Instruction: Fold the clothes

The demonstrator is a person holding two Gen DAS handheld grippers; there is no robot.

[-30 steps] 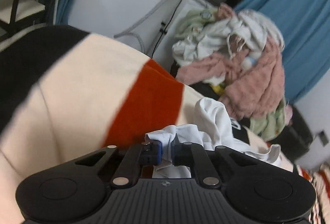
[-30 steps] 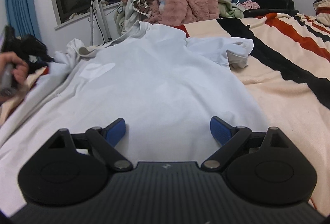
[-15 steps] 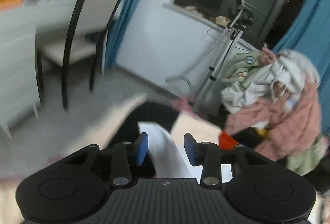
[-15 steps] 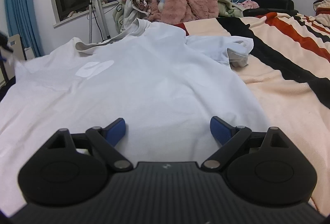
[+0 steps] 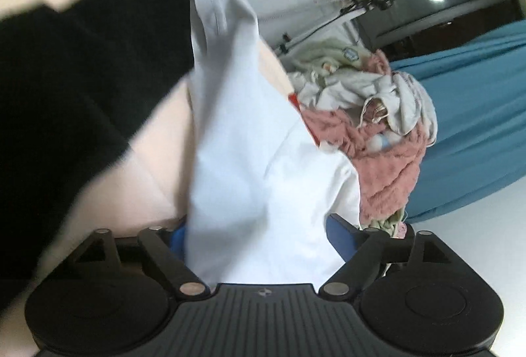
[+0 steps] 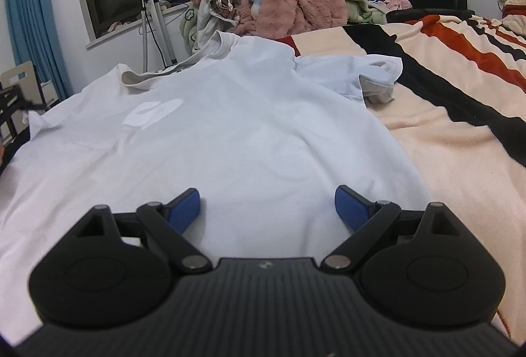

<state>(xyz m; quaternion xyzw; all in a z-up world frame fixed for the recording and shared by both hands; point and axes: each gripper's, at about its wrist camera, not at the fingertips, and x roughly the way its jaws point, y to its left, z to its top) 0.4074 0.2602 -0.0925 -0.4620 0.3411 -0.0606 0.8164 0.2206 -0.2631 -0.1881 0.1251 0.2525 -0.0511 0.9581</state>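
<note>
A white T-shirt (image 6: 236, 133) lies spread flat on the striped blanket, collar at the far end, one sleeve (image 6: 361, 74) bunched at the far right. My right gripper (image 6: 268, 209) is open and empty, low over the shirt's near hem. In the left wrist view the shirt's left sleeve (image 5: 250, 159) runs between the wide-open jaws of my left gripper (image 5: 259, 235), which holds nothing. The left view is tilted and blurred. The left gripper shows faintly at the left edge of the right wrist view (image 6: 13, 100).
The bed has a cream, black and orange striped blanket (image 6: 460, 113). A pile of clothes with a pink fleece (image 6: 289, 5) sits beyond the shirt's collar. A tripod (image 6: 154, 15), a dark window and blue curtains stand behind.
My left gripper went from shut on the sleeve to wide open, pulling the sleeve out to the left and letting go. The shirt now lies flatter. My right gripper has stayed put.
</note>
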